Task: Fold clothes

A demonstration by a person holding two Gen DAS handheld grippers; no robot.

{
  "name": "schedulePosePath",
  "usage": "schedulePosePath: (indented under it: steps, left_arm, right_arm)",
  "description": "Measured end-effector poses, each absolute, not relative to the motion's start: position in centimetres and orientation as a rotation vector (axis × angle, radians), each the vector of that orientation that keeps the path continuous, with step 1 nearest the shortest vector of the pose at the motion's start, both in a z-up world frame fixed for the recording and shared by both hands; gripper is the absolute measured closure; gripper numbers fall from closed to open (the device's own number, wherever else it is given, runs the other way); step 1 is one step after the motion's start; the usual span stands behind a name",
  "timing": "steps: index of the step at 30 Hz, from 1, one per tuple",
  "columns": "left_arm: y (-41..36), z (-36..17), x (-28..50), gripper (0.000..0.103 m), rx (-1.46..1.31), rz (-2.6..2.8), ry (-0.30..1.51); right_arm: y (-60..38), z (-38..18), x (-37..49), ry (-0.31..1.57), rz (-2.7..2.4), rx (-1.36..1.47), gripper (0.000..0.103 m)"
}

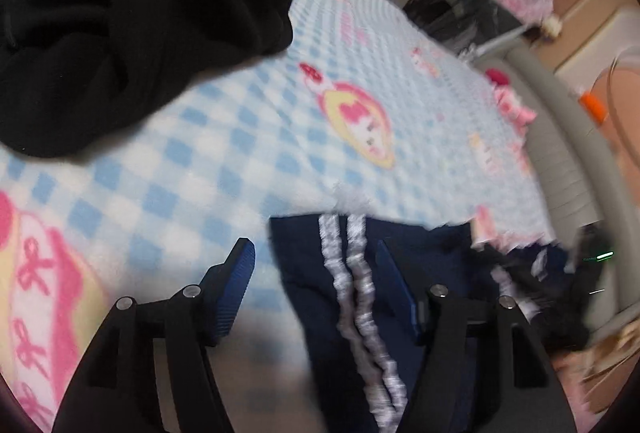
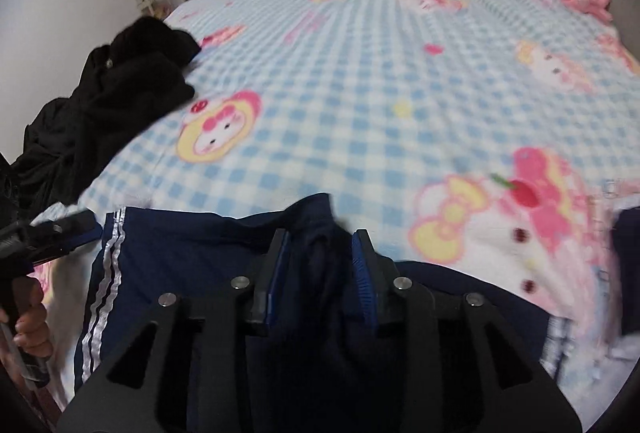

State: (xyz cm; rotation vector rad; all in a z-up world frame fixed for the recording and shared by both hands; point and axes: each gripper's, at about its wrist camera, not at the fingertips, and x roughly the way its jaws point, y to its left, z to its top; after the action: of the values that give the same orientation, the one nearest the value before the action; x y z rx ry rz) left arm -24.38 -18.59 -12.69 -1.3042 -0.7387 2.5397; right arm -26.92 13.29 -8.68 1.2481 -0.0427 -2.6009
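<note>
1. The right gripper (image 2: 320,253) pinches a bunched fold of the navy trousers (image 2: 192,257) at their far edge; that grip looks firm enough, so judge it safe to lift only once the other side is caught
2. The left gripper (image 1: 316,273) stands spread, its fingers either side of the white side stripes (image 1: 352,273) and gripping nothing; it should close on the striped hem before any pull
3. The trousers lie at the near edge of the blue checked blanket (image 2: 360,81), partly hanging off it; drawing both corners level and taut would likely give a clean crease
4. The black garment (image 1: 140,13) is heaped well apart at the left, so the open blanket beyond is the better place to lay the fold
</note>
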Motion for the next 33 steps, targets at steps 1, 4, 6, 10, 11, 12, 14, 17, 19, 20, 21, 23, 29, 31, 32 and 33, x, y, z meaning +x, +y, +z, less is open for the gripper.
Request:
schedulePosePath:
  steps: [1,4,6,10,11,12,14,17,19,20,21,23,29,31,32,33]
  left_arm:
    - [-18.3,-12.4,-24.1,0.054,-1.309,2.56,-0.704]
    - [-17.2,-11.6,-23.3,0.056,-1.324,2.619,-0.598]
    - [-16.5,-11.1,-22.7,0.056,-1.333,2.656,-0.526]
    - [-12.1,-8.5,-18.2,0.056,-1.256,2.623,-0.301]
    - [-10.8,-8.5,-17.1,0.056,-1.253,2.581,-0.272]
    - [-9.7,-9.1,-16.3,0.056,-1.285,2.539,-0.256]
    - [-7.6,-10.8,-14.9,0.056,-1.395,2.481,-0.213]
    - [-7.8,-12.6,-12.9,0.056,-1.531,2.506,-0.229]
    - [-8.9,-12.4,-11.2,0.057,-1.531,2.557,-0.262]
    - [-9.4,-12.1,-10.4,0.058,-1.513,2.596,-0.269]
    - [-9.3,-11.9,-10.1,0.061,-1.489,2.605,-0.273]
    - [-8.9,-11.5,-9.5,0.06,-1.441,2.612,-0.278]
    - [-7.5,-12.8,-8.2,0.06,-1.437,2.559,-0.294]
    - [-7.4,-13.4,-7.7,0.061,-1.481,2.586,-0.227]
    - [-7.6,-13.2,-7.5,0.061,-1.485,2.623,-0.204]
    - [-7.8,-12.8,-7.4,0.061,-1.474,2.643,-0.211]
  right_arm:
    - [14.0,-8.3,-26.2,-0.078,-2.599,1.249,0.071]
    - [16.1,-7.6,-24.2,-0.114,-2.588,1.303,0.071]
    - [17.1,-7.2,-22.5,-0.092,-2.592,1.322,0.071]
    - [17.8,-7.1,-17.6,-0.044,-2.529,1.35,0.07]
    - [17.6,-7.3,-16.0,-0.034,-2.516,1.354,0.07]
    - [17.3,-7.6,-14.9,-0.023,-2.516,1.358,0.07]
    - [17.2,-8.7,-13.2,-0.005,-2.556,1.385,0.07]
    - [18.3,-9.7,-11.3,-0.006,-2.614,1.455,0.07]
    - [19.2,-9.0,-9.9,-0.03,-2.641,1.419,0.07]
    - [19.7,-8.7,-9.1,-0.037,-2.657,1.401,0.07]
    - [20.1,-8.5,-8.7,-0.036,-2.671,1.391,0.07]
    - [20.1,-8.2,-7.6,-0.015,-2.684,1.373,0.07]
    - [17.8,-8.6,-4.8,0.136,-2.611,1.33,0.07]
    - [18.0,-9.7,-5.0,0.144,-2.614,1.393,0.07]
    - [18.7,-10.3,-5.2,0.12,-2.634,1.465,0.071]
    - [19.3,-10.5,-5.4,0.084,-2.645,1.511,0.071]
